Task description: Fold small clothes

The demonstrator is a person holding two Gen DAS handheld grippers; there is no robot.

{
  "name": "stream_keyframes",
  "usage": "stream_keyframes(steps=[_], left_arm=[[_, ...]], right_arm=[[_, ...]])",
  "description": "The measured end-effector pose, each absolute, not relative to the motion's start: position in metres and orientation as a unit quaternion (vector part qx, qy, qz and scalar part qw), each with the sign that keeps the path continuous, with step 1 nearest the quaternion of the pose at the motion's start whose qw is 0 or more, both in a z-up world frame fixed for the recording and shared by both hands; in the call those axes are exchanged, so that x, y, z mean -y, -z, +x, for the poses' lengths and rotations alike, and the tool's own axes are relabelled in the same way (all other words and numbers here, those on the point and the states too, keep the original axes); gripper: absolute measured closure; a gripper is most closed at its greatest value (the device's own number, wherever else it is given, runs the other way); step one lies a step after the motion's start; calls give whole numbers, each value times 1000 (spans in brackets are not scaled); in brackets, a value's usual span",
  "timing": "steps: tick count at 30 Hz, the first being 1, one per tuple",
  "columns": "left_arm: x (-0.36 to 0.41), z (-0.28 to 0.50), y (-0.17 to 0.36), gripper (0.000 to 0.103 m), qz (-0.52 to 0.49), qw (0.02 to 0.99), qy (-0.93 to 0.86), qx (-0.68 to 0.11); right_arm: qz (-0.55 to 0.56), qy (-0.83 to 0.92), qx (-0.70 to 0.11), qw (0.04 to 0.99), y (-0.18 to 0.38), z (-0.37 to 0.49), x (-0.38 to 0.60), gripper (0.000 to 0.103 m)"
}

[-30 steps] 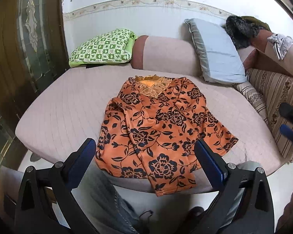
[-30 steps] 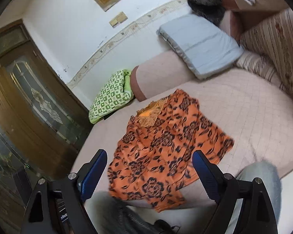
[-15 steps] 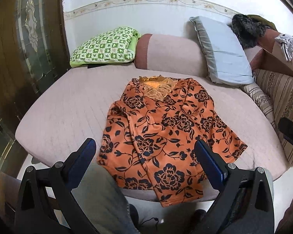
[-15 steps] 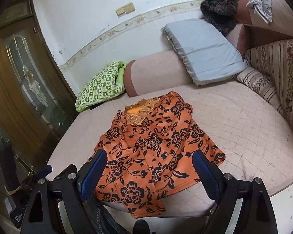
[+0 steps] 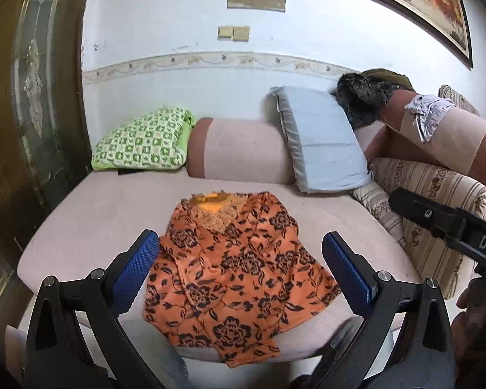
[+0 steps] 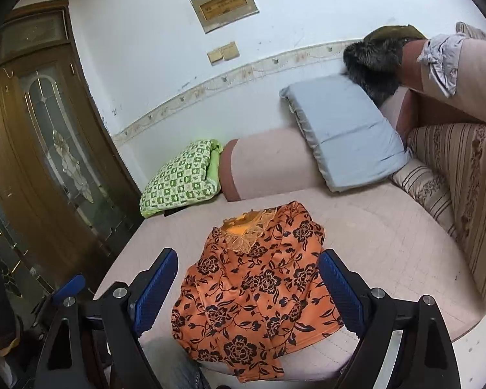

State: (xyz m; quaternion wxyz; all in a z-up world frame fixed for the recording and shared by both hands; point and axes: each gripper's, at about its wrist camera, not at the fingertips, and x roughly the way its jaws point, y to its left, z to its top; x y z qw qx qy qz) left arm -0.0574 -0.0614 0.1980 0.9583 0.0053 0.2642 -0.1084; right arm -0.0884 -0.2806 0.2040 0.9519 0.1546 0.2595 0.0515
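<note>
Both tools, left (image 5: 239, 261) and right (image 6: 248, 277), hang wide open and empty over the blouse (image 5: 233, 275); it lies flat on the sofa (image 5: 94, 227), ready for folding.

Left tongs (image 5: 239, 272), right tongs (image 6: 248, 287) — both agape, empty.
</note>
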Motion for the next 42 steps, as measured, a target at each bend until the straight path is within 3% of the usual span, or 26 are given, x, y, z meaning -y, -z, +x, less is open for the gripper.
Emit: stream_keyframes(steps=[8,16,21,24,27,32,34,42], left_arm=[[37,-32,-140,2,12,944,65,-324],[22,51,-80,2,6,932,28,-361],[23,97,-66,2,22,936,-1,-351],[20,111,-57,2,9,923,10,-385],[20,107,-44,2,9,915,18,-402],[14,65,-57,2,-12,933,35,-358],[13,53,-66,2,-11,921,37,-389],[-27,12,-80,2,-49,924,57,-375]], right_arm=[[167,-47,-288,942,-169,-76,283,15],[164,-44,-329,929,-113,-10,286,15],[146,-50,-339,928,-84,42,293,15],[128,-43,-360,923,-73,62,292,15],[128,-46,-385,913,-61,64,290,15],[147,-43,-369,917,-48,31,289,17],[145,-28,-373,916,-52,19,282,17],[173,-39,-388,905,-87,-21,266,18]])
